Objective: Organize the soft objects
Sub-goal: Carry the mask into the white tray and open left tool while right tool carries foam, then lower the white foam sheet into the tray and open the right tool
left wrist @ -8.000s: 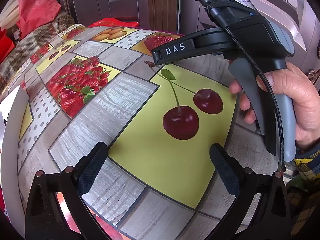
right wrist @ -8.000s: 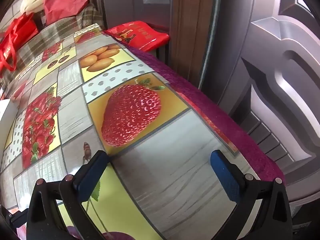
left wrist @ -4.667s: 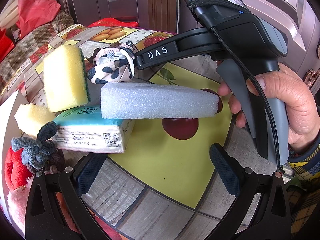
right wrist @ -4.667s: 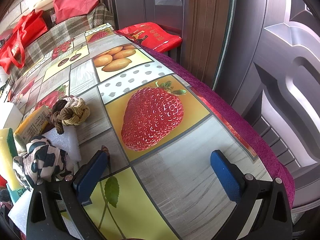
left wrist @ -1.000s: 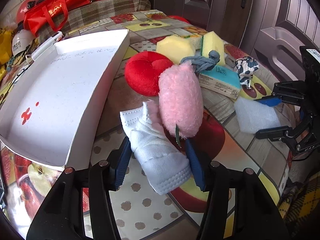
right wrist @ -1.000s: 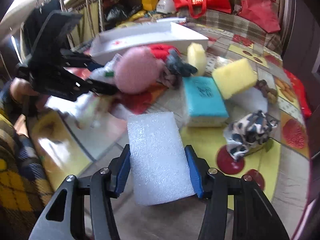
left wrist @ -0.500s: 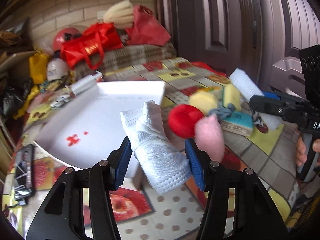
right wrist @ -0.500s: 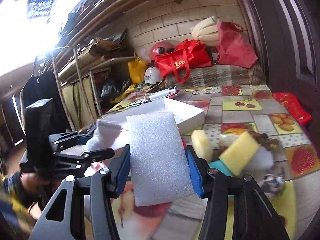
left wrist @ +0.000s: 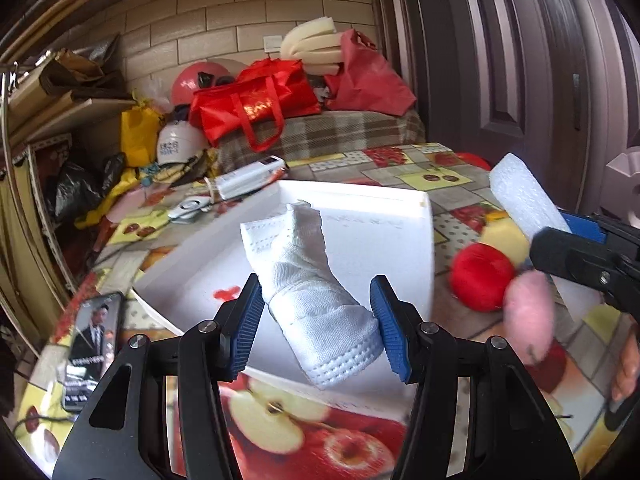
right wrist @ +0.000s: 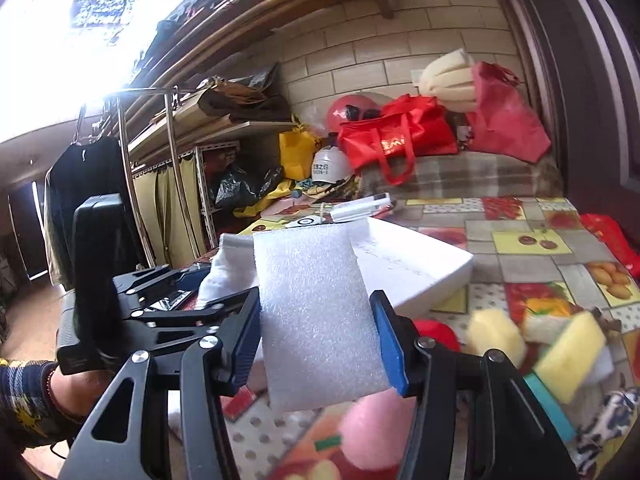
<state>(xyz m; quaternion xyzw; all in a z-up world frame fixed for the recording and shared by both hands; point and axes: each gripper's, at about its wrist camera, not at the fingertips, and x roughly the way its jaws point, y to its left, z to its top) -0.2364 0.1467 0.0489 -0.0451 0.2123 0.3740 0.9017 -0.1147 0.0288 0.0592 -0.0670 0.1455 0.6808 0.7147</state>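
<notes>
My left gripper [left wrist: 316, 320] is shut on a folded white cloth [left wrist: 308, 288] and holds it up over the near edge of the white tray [left wrist: 424, 248]. My right gripper [right wrist: 318, 344] is shut on a white foam block [right wrist: 316, 320], lifted above the table. The foam block also shows in the left wrist view [left wrist: 524, 200], at the right. On the table lie a red plush ball [left wrist: 480, 276], a pink plush [left wrist: 528, 324], yellow sponges [right wrist: 568, 356], a teal tissue pack [right wrist: 548, 404] and a cow-print cloth [right wrist: 604, 424]. The left gripper shows in the right wrist view [right wrist: 192, 288].
A phone [left wrist: 92, 340] lies on the fruit-print tablecloth [right wrist: 520, 240] left of the tray. Red bags [left wrist: 256, 104], a helmet and clutter sit on a plaid sofa behind the table. A dark door [left wrist: 520, 80] stands at the right.
Both grippers have risen further with their loads. The cloth now hangs over the tray's near edge, and the right gripper with the foam has come closer beside the left one.
</notes>
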